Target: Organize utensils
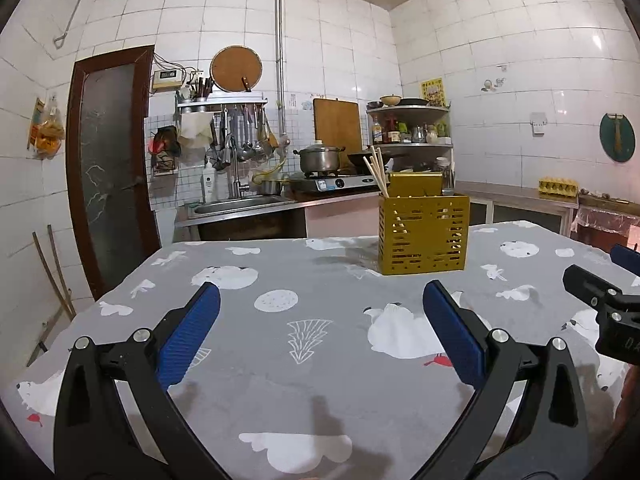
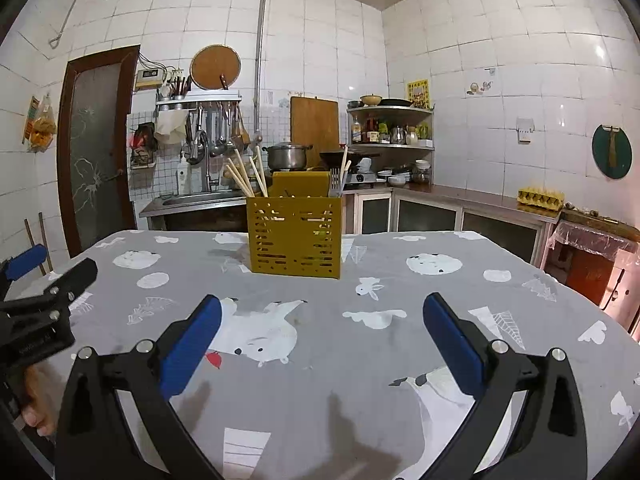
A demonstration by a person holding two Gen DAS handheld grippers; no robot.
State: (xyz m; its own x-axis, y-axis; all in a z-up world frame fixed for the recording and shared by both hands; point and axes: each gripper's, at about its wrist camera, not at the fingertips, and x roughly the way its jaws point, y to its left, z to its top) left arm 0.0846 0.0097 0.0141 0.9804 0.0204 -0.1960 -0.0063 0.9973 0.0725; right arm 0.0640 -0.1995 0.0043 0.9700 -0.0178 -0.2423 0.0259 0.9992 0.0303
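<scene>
Nearest the camera, the left hand-held gripper [image 1: 320, 308] and the right hand-held gripper [image 2: 322, 312] both hover low over the bench [image 2: 400, 360], jaws spread wide and empty. Further back on the cloth stands a yellow utensil holder [image 2: 295, 236], with chopsticks [image 2: 244, 178] and what may be a fork inside. No loose utensils show, so the sorting looks finished; next likely comes withdrawal.
</scene>
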